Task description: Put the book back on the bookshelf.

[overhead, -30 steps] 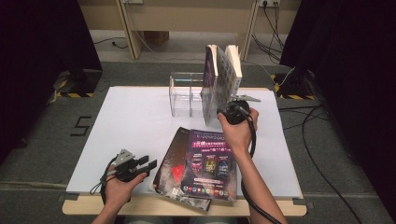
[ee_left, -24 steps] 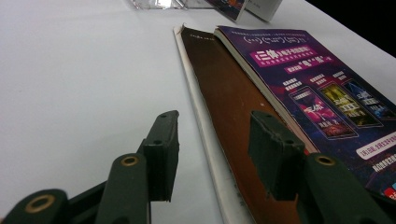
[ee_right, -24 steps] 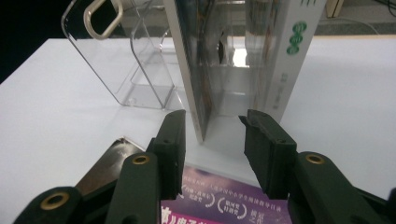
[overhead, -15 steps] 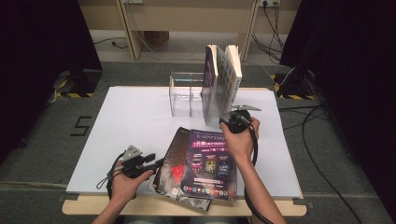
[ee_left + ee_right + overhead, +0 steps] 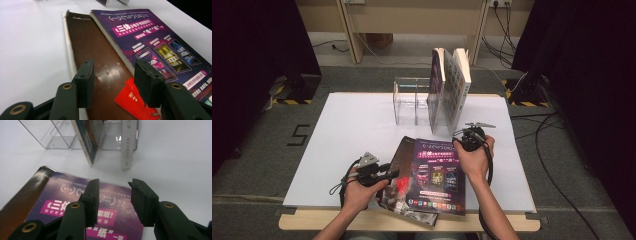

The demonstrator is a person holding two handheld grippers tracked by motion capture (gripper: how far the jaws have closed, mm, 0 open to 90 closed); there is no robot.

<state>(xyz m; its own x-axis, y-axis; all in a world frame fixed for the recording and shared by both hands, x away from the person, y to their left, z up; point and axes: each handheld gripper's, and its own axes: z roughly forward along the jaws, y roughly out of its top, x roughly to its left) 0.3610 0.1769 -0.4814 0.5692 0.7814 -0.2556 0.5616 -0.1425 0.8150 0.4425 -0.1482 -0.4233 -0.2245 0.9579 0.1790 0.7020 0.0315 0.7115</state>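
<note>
My left claw (image 5: 113, 86) is standing wide, and its jaws have just been opening further; nothing is pressed between them. Under it, the brown cover (image 5: 100, 62) is lying flat, with a red printed patch (image 5: 130, 98) near the pads. I judge that I am opening to take this book by its edge.

My right claw (image 5: 112, 200) is also wide and holding nothing. It is hovering over the far edge of the purple book (image 5: 75, 202), which is resting on top of the brown one. In the high view this claw (image 5: 469, 137) is at about 12 o'clock of the purple book (image 5: 437, 175), and the left claw (image 5: 384, 175) is at about 9 o'clock of it.

The purple cover is glossy, with white and pink printed lines and small pictures in a row. Both books are lying on the white table (image 5: 352, 130), near my side.

At 12 o'clock from the right claw, the clear plastic rack (image 5: 412, 100) is keeping two books (image 5: 449, 85) upright, leaning a little. I think the flat books are meant to stand there too.
</note>
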